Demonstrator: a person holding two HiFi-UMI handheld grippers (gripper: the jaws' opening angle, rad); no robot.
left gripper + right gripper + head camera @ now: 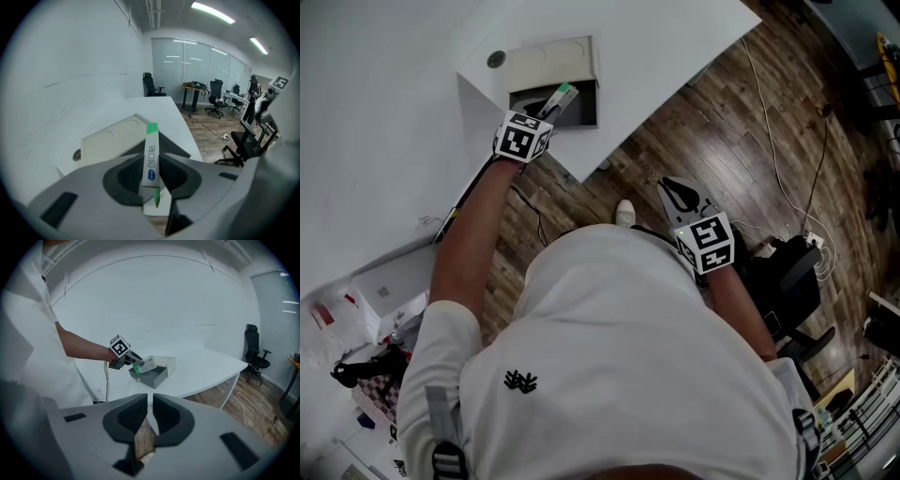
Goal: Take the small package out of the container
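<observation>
My left gripper (551,105) is shut on the small package (563,94), a slim white pack with green ends. It holds the pack just above the open grey container (584,114) on the white desk. In the left gripper view the package (151,154) stands upright between the pads of the left gripper (152,177), with the cream lid (112,140) behind it. The right gripper view shows the package (146,363) over the container (155,376) from afar. My right gripper (681,193) hangs by my hip over the floor. Its jaws (151,416) are shut on nothing.
The container sits near the corner of the white desk (675,47), beside a round cable hole (495,59). Wood floor (750,141) with cables lies to the right. An office chair (787,281) stands close behind my right side. A wall runs along the desk's left.
</observation>
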